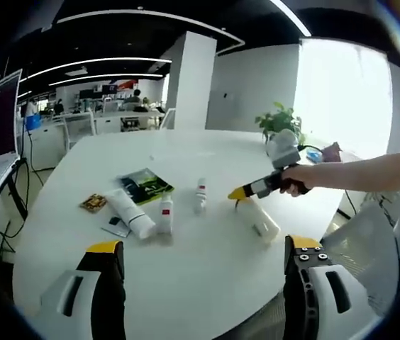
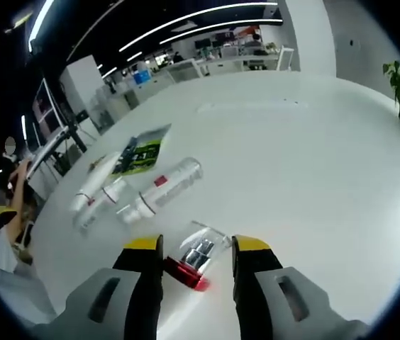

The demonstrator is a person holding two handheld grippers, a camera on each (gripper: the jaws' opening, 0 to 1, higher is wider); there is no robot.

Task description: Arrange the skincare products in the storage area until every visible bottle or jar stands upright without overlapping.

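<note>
Several skincare products sit scattered on the white bench (image 1: 207, 283), and I am partway through tidying them. In the left gripper view two small bottles, one with a red label (image 1: 165, 214) and a slimmer one (image 1: 200, 195), look upright near the middle, while a white tube (image 1: 130, 213) lies on its side beside a green booklet (image 1: 147, 185). My right gripper (image 1: 238, 193) reaches in there, its yellow tips just at a pale bottle (image 1: 262, 222) lying tilted on the bench. In the right gripper view that same gripper (image 2: 197, 256) has its jaws spread apart, with a clear bottle with a red cap (image 2: 194, 262) lying between them; I cannot tell whether the pads touch it yet. My left gripper (image 1: 203, 256) hangs back over the near edge, jaws wide and holding nothing. I judge the step in hand is grasping this fallen bottle; next I need to close on its body, lift, and turn it onto its base clear of its neighbours.
</note>
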